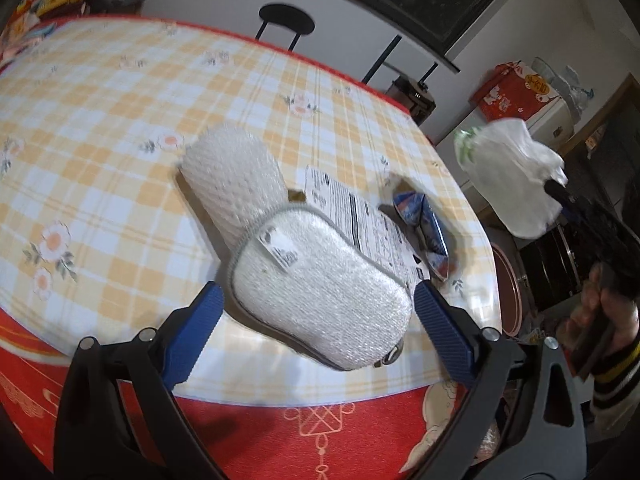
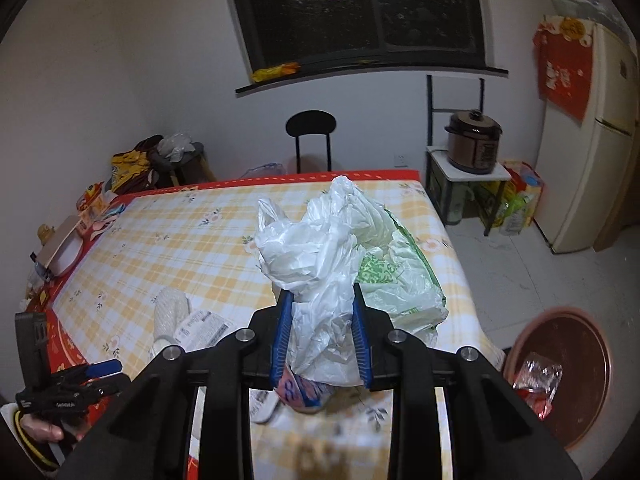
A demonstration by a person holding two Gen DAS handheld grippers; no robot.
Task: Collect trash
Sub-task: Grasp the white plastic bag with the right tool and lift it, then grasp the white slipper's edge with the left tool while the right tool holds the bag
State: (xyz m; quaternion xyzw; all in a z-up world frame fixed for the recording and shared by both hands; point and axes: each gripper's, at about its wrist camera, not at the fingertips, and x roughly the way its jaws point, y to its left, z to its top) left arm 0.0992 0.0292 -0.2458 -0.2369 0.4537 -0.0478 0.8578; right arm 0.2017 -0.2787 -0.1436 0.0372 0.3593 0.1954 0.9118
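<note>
— On the checked tablecloth (image 1: 120, 128) in the left wrist view, what lies between the blue fingers?
— A bubble-wrap pouch (image 1: 320, 284) with a grey edge sits between them. The left gripper (image 1: 316, 320) is spread wide, fingers apart on either side of the pouch, not pressing it. Just beyond it lie a bubble-wrap roll (image 1: 236, 176), a printed label sheet (image 1: 360, 216) and a blue wrapper (image 1: 424, 224), all near the table's right edge. At far right a white plastic bag (image 1: 516, 176) hangs in the air.
— And the right wrist view?
— There the right gripper (image 2: 322, 344) is clamped on that white plastic bag (image 2: 320, 256), which bunches up above the fingers, over the table. A green-printed bag (image 2: 400, 276) lies beside it. Down at the right stands a brown bin (image 2: 568, 376) with a crumpled wrapper (image 2: 536, 376) inside.
</note>
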